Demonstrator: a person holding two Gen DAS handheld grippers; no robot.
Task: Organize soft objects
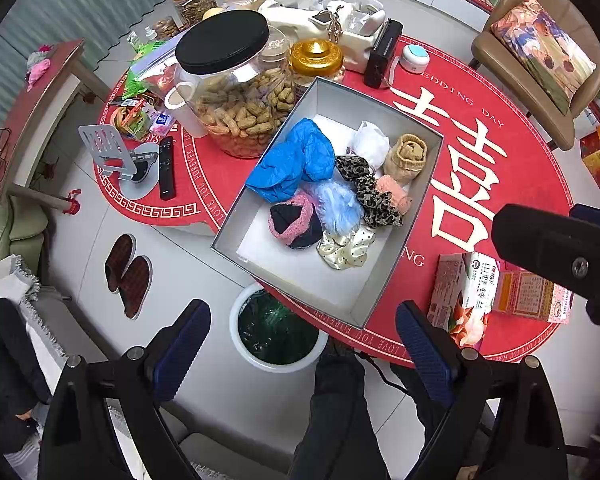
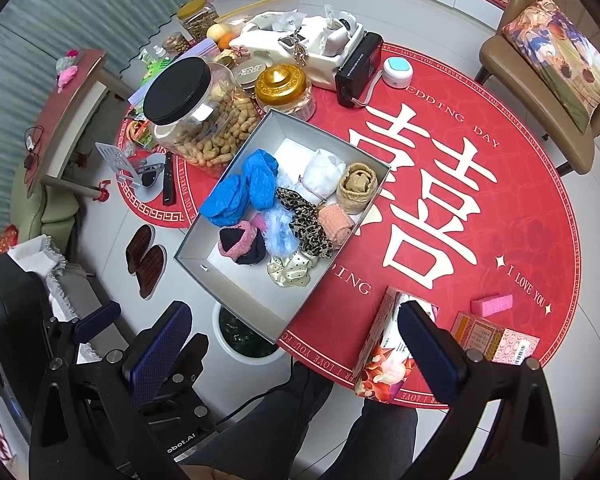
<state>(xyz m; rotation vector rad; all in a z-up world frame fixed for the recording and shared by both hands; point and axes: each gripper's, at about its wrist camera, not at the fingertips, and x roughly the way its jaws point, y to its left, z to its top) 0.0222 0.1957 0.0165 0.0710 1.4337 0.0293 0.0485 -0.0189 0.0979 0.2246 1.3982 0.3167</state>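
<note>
A grey cardboard box [image 1: 380, 280] [image 2: 268, 320] sits on the round red table, overhanging its near edge. It holds several soft items: blue cloth [image 1: 296, 160] [image 2: 244, 188], a white cloth [image 1: 370, 144], a beige sock roll [image 1: 408, 154] [image 2: 356, 184], leopard scrunchies [image 1: 370, 192] [image 2: 308, 224], a pink-and-black roll [image 1: 294, 220] [image 2: 242, 242], a light-blue fluffy piece [image 1: 338, 202], a cream dotted scrunchie [image 1: 344, 248]. My left gripper [image 1: 302, 344] is open and empty, held above the floor before the box. My right gripper [image 2: 296, 352] is open and empty, near the table's front edge.
A big peanut jar [image 1: 236, 92] [image 2: 196, 120], a gold-lidded jar [image 1: 318, 58], a black radio [image 1: 382, 54] and clutter stand behind the box. A tissue pack [image 2: 384, 352] and pink boxes [image 2: 496, 336] lie at front right. A bin [image 1: 278, 330] and slippers [image 1: 126, 274] are on the floor.
</note>
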